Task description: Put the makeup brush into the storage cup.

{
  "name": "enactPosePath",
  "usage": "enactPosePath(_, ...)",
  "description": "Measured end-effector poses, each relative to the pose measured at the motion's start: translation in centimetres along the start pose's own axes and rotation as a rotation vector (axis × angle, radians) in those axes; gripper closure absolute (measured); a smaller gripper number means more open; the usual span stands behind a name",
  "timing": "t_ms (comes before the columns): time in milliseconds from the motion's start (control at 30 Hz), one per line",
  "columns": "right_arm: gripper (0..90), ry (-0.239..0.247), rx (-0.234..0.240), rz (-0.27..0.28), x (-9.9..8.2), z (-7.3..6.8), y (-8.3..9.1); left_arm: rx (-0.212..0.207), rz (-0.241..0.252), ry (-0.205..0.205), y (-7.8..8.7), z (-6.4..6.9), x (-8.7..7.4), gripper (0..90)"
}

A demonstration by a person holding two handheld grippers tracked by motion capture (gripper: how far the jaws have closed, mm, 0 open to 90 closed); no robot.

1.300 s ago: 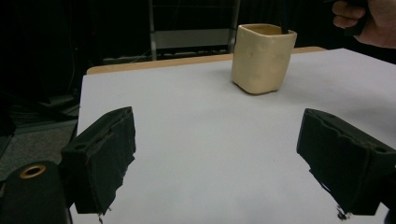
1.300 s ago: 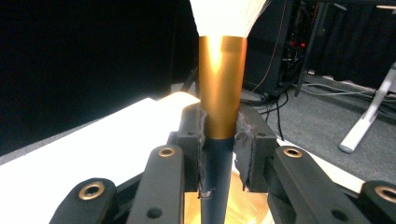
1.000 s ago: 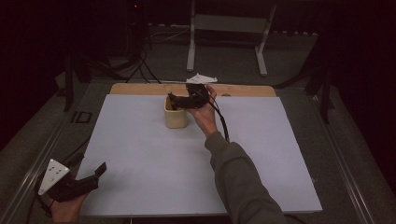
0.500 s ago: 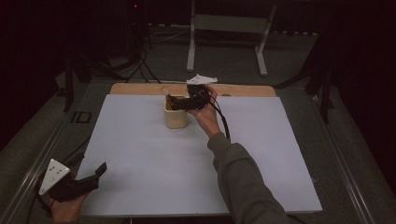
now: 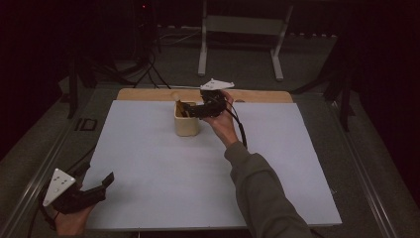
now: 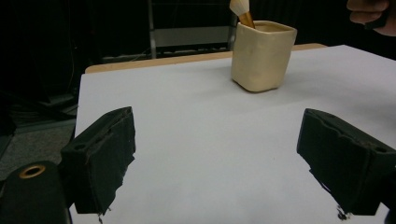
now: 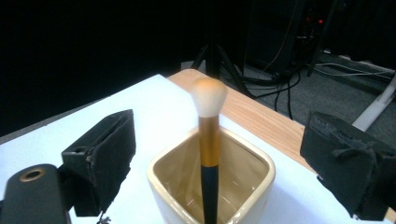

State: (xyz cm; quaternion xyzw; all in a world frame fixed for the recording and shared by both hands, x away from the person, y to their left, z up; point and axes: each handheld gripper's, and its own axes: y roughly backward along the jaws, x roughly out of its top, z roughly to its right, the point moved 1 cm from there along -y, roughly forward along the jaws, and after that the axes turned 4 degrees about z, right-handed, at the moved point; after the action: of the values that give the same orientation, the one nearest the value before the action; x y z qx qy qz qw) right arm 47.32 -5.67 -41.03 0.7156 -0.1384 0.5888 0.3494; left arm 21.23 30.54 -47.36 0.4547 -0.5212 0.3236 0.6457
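One makeup brush with a black-and-gold handle and pale bristles [image 7: 209, 154] stands upright in a cream, square-sided ceramic cup [image 5: 186, 119] at the far middle of the white table [image 5: 148, 163]. The right gripper [image 5: 190, 111] hovers at the cup, jaws spread wide around the brush without touching it. The left gripper [image 5: 101, 184] rests wide open and empty at the near corner. Placement looks done; only withdrawal appears left
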Motion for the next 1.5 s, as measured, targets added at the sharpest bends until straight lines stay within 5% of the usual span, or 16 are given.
enactPosePath(500,10.3,0.033,0.007,-0.014,-0.1,0.0,1.8,-0.002,-0.008,-0.012,-0.2,0.2,0.0,12.5)
enactPosePath(1500,10.3,0.007,0.023,0.009,-1.2,1.3,6.7,-0.002,-0.005,-0.011,-0.3,0.3,0.0,12.4)
